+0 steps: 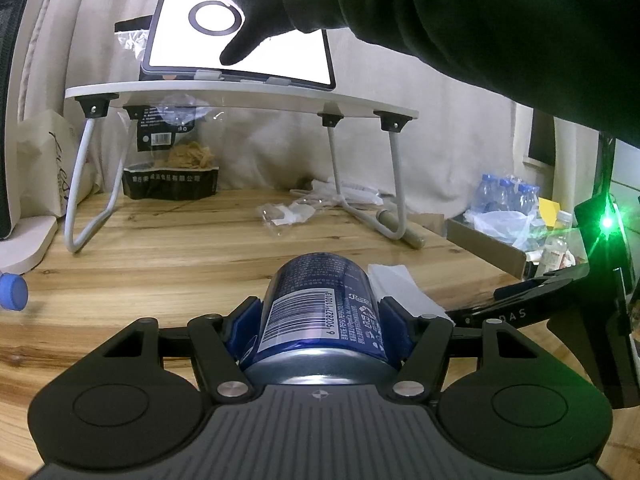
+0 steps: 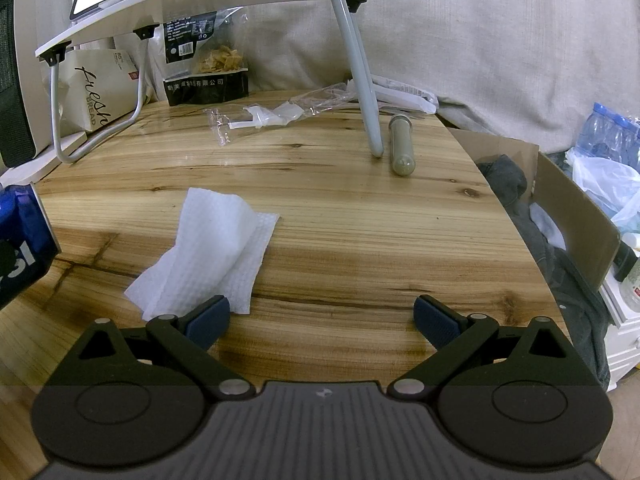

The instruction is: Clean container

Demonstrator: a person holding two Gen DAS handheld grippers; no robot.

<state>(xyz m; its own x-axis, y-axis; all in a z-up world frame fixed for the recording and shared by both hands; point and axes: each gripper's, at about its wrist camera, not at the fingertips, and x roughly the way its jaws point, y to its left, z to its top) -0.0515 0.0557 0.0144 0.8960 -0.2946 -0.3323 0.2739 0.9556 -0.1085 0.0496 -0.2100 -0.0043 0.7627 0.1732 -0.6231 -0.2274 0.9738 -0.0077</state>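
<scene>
Two blue ribbed pads of the left gripper (image 1: 320,328) press against the sides of a blue can (image 1: 320,312), a smooth, glossy metal cylinder printed with white text and a barcode, its dull silver end turned toward the camera. The can lies lengthwise between the fingers, held just above the wooden table (image 1: 180,256), whose top is pale, varnished planks with dark grain streaks and a rounded edge. Just beside the can, on its right, lies a white paper towel (image 2: 208,252), soft, embossed with a fine waffle pattern, loosely folded and rumpled flat on the wood.

The right gripper (image 2: 322,320) is spread wide with nothing between its blue pads; its left pad sits at the near edge of the towel, though whether it touches the towel cannot be told. From this view the can shows only as a blue sliver at the far left edge, left of the towel.

Beyond the can stands a small white lap desk (image 1: 240,98) on bent grey tube legs, carrying a bright-screened tablet (image 1: 240,36). A black-gloved hand (image 1: 248,12) in a dark sleeve reaches onto the tablet's screen. Beyond the towel, crinkled clear plastic wrappers (image 2: 280,114) lie on the wood, and a grey-green tube (image 2: 402,146) rests beside one desk leg.
</scene>
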